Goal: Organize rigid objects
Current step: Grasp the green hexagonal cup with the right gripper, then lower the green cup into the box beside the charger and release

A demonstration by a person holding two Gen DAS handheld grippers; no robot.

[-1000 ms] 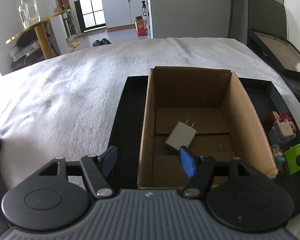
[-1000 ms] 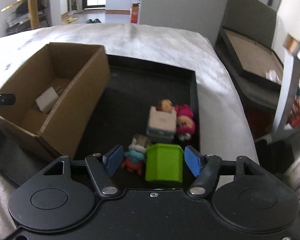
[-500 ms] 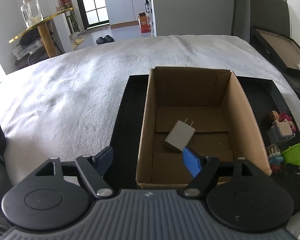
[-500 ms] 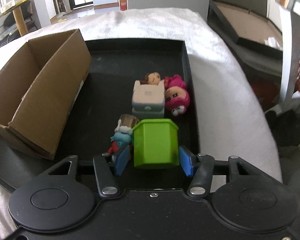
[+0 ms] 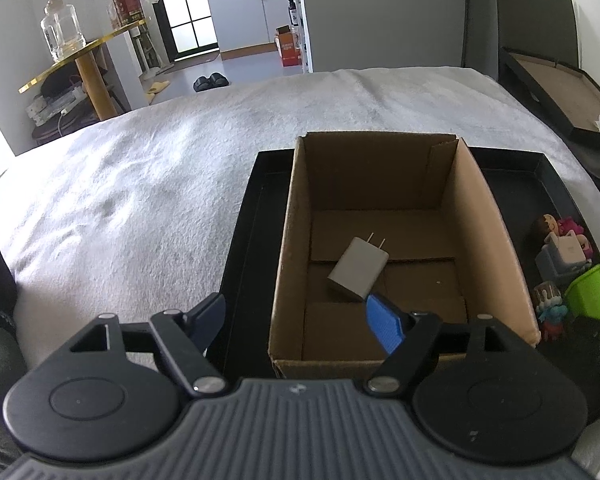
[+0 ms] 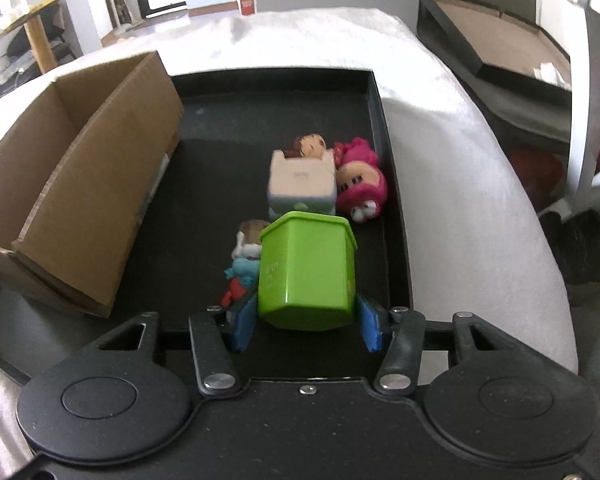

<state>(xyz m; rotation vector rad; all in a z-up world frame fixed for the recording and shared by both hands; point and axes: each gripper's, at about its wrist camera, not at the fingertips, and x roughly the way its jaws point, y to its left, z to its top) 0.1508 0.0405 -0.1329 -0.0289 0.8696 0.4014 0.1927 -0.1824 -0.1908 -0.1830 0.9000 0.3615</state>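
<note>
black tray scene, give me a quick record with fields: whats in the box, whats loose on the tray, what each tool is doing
surface: black tray on a white cloth
box: open brown cardboard box standing on the tray
in box: one white wall charger plug, lying flat
loose on tray: green plastic bin-shaped container, pink round plush doll, pale block toy, small blue-and-red figurine
right tool: jaws closing, pads either side of the green container
left tool: open, holding nothing, at the box's near edge

1. One cardboard box (image 5: 380,208).
2. One white charger (image 5: 358,268) (inside it).
3. One green container (image 6: 308,272).
4. Four small toy figures (image 6: 302,184) (clustered together).
5. One black tray (image 6: 260,92).
</note>
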